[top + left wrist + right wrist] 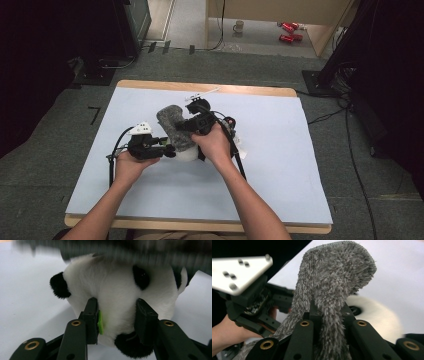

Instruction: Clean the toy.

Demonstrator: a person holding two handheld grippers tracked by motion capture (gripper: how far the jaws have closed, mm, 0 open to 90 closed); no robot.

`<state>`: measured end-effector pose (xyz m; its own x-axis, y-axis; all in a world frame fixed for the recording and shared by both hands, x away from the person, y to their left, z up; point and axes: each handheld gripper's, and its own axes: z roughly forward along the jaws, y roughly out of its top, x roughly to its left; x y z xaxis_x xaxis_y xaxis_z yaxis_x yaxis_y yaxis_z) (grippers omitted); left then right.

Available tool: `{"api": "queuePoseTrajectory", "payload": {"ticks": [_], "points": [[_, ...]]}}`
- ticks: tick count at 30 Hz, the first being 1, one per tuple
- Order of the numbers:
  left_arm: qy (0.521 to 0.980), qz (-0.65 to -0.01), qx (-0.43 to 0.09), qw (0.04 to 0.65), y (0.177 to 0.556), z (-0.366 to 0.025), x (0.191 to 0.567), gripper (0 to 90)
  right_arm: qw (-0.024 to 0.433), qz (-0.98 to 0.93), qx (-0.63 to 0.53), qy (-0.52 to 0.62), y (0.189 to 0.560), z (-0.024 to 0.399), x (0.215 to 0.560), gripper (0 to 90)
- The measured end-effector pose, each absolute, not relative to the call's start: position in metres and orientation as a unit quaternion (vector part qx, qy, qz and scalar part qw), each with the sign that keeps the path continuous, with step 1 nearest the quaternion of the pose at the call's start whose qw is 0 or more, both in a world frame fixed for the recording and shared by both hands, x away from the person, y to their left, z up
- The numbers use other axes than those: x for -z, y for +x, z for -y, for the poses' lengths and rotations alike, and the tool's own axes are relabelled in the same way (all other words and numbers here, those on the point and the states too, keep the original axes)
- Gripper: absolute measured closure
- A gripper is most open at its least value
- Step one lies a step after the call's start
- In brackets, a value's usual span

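My left gripper (117, 315) pinches the panda toy (117, 290); my right gripper (329, 315) grips the grey fuzzy cloth (337, 272), not yet fully pulled over it.

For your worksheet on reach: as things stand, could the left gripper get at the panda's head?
Probably yes. The left gripper already has its jaws on either side of the panda's white head, with nothing between; the grey cloth lies above it.

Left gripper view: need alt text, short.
A white plush panda's head with black ears and eyes sits between the left gripper's two black jaws, which press its cheeks. It rests on a pale blue table cover; a blurred dark grey fuzzy cloth crosses the top.
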<state>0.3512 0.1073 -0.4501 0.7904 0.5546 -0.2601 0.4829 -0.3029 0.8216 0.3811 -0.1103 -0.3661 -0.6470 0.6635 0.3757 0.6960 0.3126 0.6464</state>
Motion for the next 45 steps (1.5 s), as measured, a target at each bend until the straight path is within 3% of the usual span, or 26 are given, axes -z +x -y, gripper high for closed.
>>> {"api": "queuePoseTrajectory", "payload": {"ticks": [3, 4, 10, 29, 36, 41, 45], "points": [[0.808, -0.329, -0.033, 0.487, 0.352, -0.105, 0.45, 62.8, 0.011, 0.82, 0.392, -0.416, 0.379, 0.104, 0.375, 79.0], [0.808, -0.333, -0.027, 0.486, 0.354, -0.105, 0.452, 62.9, -0.012, 0.832, 0.377, -0.406, 0.379, 0.103, 0.377, 79.1], [0.81, -0.334, -0.029, 0.481, 0.355, -0.105, 0.453, 63.1, -0.06, 0.847, 0.352, -0.394, 0.376, 0.105, 0.377, 79.1], [0.809, -0.329, -0.024, 0.487, 0.356, -0.108, 0.455, 63.7, -0.099, 0.827, 0.32, -0.452, 0.385, 0.163, 0.375, 78.9], [0.811, -0.329, -0.028, 0.483, 0.356, -0.108, 0.454, 64.4, -0.066, 0.797, 0.377, -0.466, 0.381, 0.169, 0.356, 79.4], [0.81, -0.332, -0.031, 0.482, 0.356, -0.108, 0.453, 64.5, -0.051, 0.802, 0.402, -0.439, 0.373, 0.141, 0.343, 79.3], [0.809, -0.334, -0.032, 0.482, 0.356, -0.107, 0.453, 65.1, -0.031, 0.809, 0.396, -0.433, 0.372, 0.12, 0.352, 79.2]]}}
